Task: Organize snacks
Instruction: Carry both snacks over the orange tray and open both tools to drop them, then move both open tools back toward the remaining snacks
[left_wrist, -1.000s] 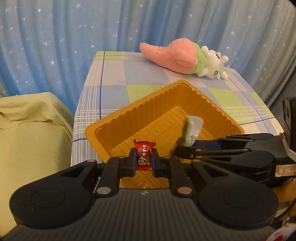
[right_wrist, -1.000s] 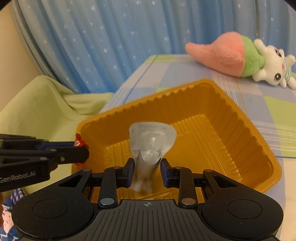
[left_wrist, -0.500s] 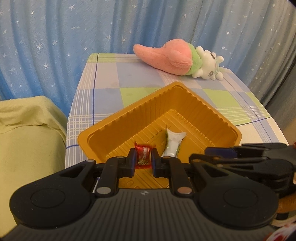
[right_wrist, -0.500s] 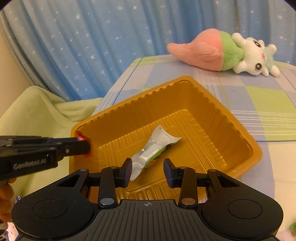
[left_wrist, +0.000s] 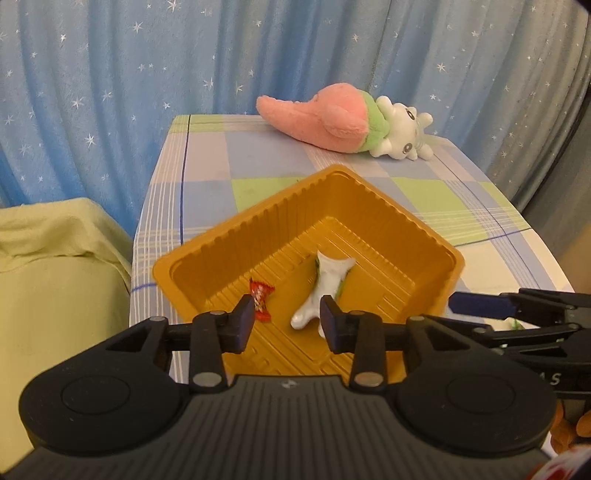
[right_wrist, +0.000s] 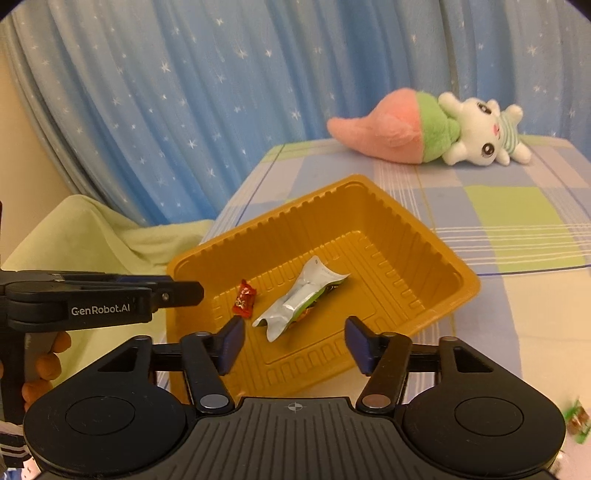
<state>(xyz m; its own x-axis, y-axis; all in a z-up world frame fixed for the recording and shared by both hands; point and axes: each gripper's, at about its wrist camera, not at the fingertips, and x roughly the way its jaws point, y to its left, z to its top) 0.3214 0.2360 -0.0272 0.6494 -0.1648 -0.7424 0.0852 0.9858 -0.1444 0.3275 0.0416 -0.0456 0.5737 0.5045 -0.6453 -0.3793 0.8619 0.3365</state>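
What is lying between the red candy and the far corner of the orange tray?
The silver packet lies on the orange tray floor just beside the red candy; beyond it, the floor is bare. The right wrist view shows this best.

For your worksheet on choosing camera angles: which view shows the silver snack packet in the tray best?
The right wrist view: the silver snack packet lies whole and unobstructed on the orange tray floor, beside the red candy. In the left wrist view, a finger of the left gripper covers the packet's near end.

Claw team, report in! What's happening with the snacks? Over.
Left claw and right claw opening, empty. Red candy, silver packet in orange tray. Nothing blocking.
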